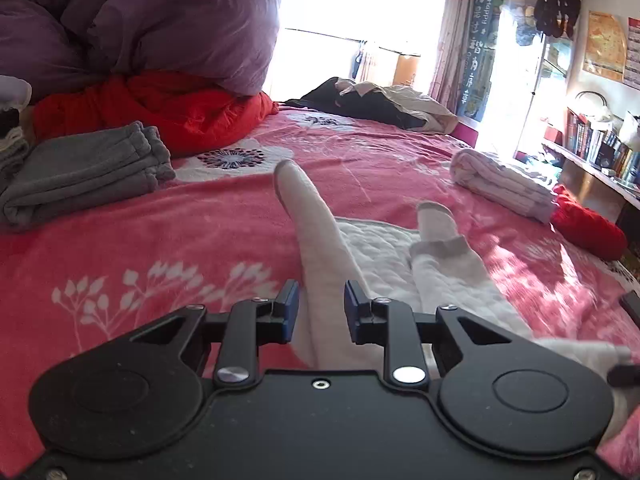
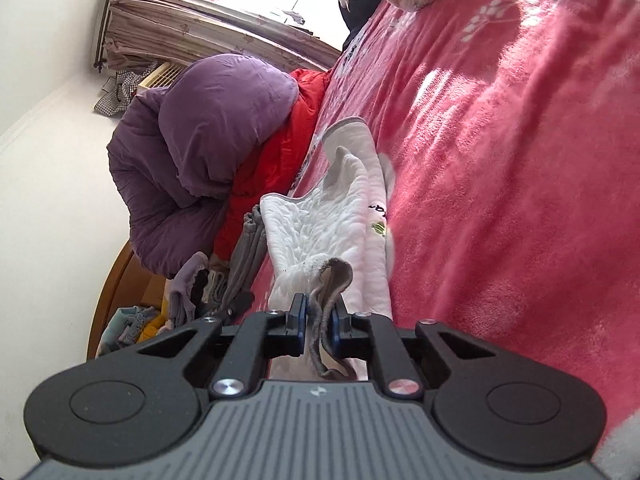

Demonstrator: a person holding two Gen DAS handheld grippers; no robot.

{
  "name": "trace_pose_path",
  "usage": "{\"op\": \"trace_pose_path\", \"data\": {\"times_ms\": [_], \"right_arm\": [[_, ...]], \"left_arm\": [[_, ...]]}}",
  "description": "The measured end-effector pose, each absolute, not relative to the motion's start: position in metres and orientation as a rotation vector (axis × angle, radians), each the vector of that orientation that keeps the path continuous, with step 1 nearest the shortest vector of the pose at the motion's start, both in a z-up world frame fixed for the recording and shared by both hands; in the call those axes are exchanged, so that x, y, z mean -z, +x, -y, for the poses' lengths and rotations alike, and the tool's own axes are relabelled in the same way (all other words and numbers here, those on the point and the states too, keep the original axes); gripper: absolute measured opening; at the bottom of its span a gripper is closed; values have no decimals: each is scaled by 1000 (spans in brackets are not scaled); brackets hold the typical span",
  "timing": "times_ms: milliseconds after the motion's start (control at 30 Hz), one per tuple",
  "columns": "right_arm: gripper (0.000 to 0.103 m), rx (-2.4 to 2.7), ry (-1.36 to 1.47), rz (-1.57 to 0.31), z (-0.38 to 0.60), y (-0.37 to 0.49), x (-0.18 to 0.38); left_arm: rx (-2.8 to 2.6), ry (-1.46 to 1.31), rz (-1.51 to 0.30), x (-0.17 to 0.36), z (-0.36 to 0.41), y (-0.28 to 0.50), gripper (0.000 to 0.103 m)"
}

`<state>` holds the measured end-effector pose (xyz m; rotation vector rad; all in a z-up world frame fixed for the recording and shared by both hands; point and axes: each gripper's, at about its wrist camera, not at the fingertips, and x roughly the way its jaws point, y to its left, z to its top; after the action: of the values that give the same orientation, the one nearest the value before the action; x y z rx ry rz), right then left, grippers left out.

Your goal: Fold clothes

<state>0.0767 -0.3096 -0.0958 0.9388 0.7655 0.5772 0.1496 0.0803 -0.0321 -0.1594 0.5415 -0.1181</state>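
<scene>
Two tools: right tool (image 2: 319,326) pinches the white garment (image 2: 340,216)'s edge; left tool (image 1: 321,312) hovers above, slightly spread.

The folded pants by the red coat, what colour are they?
Grey. The folded pants show best in the left wrist view.

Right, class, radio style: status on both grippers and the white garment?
Right gripper shut on white garment's grey hem. Left gripper narrowly open, empty, above a sleeve. Garment spread on pink blanket. Nothing in the way.
</scene>
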Motion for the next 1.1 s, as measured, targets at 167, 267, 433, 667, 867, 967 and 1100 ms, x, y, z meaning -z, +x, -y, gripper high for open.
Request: {"op": "trace_pose_path", "data": {"times_ms": [167,267,433,667,867,967,1100], "right_arm": [[15,-520,882,-813,313,79,101],[16,-503,880,-802,316,81,102],[16,-520,869,-811,315,85,105],[16,-563,901,-776,318,90,103],[16,-602,895,-752,317,90,97],[16,-605,896,-745,318,90,96],[16,-600,897,-746,316,93,97]], "left_arm": [[115,-114,-572,36,-92,205,24],[150,-79,-553,31,-89,228,24],[258,58,-578,33,-67,256,24],[370,230,-630,48,-38,267,24],[402,223,-753,62,-28,285,24],[399,132,-801,69,-34,293,24],[404,107,-830,72,-36,296,23]]}}
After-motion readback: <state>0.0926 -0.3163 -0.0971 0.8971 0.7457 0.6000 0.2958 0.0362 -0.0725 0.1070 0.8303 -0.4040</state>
